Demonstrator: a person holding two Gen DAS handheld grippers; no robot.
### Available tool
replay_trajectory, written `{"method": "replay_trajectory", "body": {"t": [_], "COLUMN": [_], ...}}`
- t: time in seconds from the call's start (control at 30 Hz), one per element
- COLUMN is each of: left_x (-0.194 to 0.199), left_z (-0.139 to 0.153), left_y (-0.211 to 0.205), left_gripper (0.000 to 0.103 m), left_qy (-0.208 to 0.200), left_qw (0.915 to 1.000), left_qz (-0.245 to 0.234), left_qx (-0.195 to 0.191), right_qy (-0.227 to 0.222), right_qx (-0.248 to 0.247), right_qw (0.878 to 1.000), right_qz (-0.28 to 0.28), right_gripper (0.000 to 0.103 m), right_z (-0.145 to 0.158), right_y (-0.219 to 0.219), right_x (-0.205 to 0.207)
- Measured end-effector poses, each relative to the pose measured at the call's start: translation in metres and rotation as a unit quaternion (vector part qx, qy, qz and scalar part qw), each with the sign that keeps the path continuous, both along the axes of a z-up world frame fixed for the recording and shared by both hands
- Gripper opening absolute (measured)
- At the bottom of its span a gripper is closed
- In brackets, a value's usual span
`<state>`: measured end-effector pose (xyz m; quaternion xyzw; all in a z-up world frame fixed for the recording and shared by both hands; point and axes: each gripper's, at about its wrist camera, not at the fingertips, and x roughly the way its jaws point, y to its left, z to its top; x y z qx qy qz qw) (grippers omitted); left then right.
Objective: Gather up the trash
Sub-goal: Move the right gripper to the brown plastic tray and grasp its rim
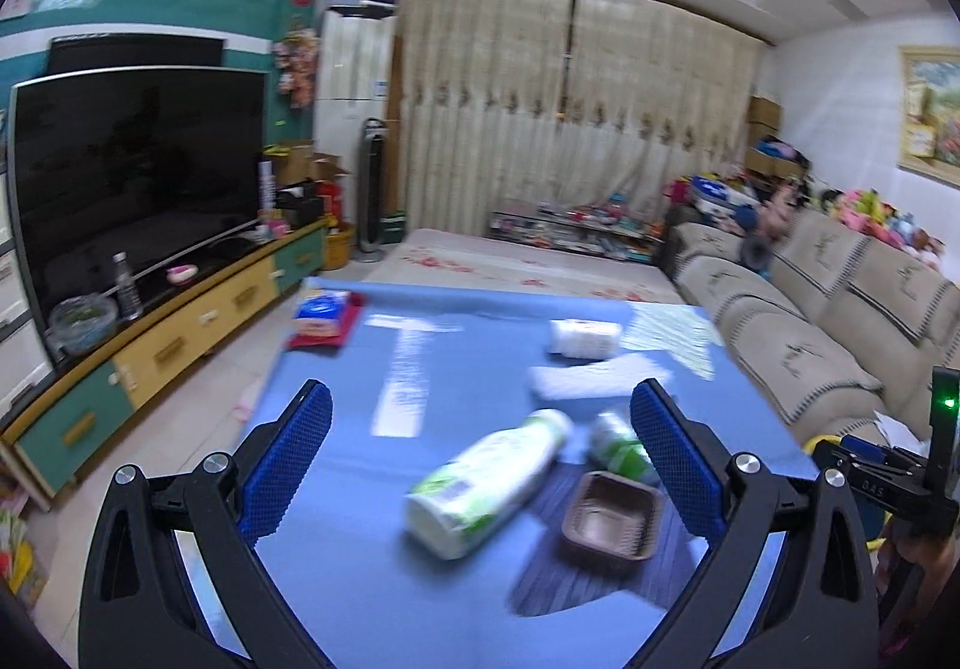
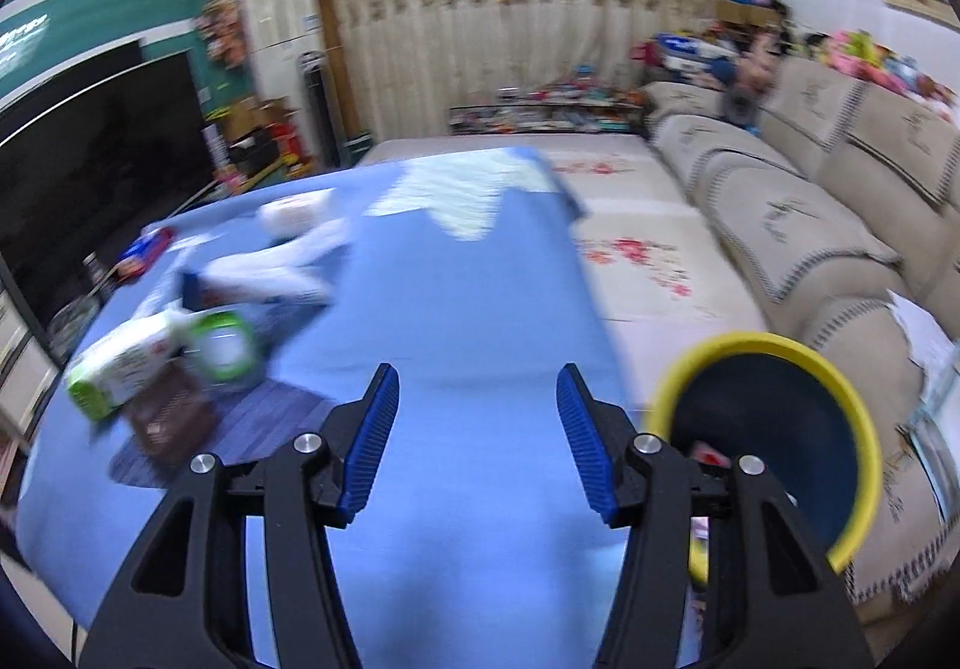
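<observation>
A white and green bottle (image 1: 486,483) lies on its side on the blue table (image 1: 372,579). Beside it lie a smaller green and white bottle (image 1: 618,447) and a brown plastic tray (image 1: 612,516). Farther back are a white roll (image 1: 585,338), white paper (image 1: 594,378) and a red and blue packet (image 1: 324,318). My left gripper (image 1: 480,465) is open and empty above the bottle. My right gripper (image 2: 477,441) is open and empty over bare blue cloth (image 2: 456,309). The bottles (image 2: 126,369) and brown tray (image 2: 171,417) lie to its left. A yellow-rimmed blue bin (image 2: 774,447) stands to its right.
A beige sofa (image 1: 828,327) runs along the right, a TV (image 1: 132,177) on a low cabinet (image 1: 180,345) along the left. A floral mat (image 2: 636,261) covers the floor by the sofa. Both views are motion-blurred.
</observation>
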<state>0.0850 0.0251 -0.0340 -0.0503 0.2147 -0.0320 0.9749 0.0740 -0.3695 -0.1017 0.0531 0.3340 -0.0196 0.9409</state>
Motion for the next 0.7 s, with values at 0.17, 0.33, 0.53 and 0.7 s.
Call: {"method": "replay_trajectory", "body": {"t": [0.17, 0.33, 0.53, 0.7], "left_x": [-0.005, -0.004, 0.000, 0.004], "left_z": [-0.009, -0.018, -0.025, -0.028], "left_y": [0.031, 0.038, 0.031, 0.028], "left_gripper": [0.098, 0.098, 0.098, 0.098], "left_qy": [0.007, 0.015, 0.020, 0.028], "left_qw": [0.9996, 0.9995, 0.9995, 0.9993], "left_qz": [0.025, 0.023, 0.018, 0.014], "left_qx": [-0.007, -0.012, -0.014, -0.020], "right_qy": [0.013, 0.040, 0.079, 0.102], "right_qx": [0.003, -0.001, 0.011, 0.013], "right_qw": [0.996, 0.990, 0.982, 0.979], "right_qz": [0.085, 0.139, 0.169, 0.177], "right_gripper": [0.052, 0.050, 0.039, 0.035], "right_z": [-0.001, -0.013, -0.029, -0.041], "right_y": [0.066, 0.113, 0.140, 0.150], "right_x": [0.017, 0.036, 0.056, 0.062]}}
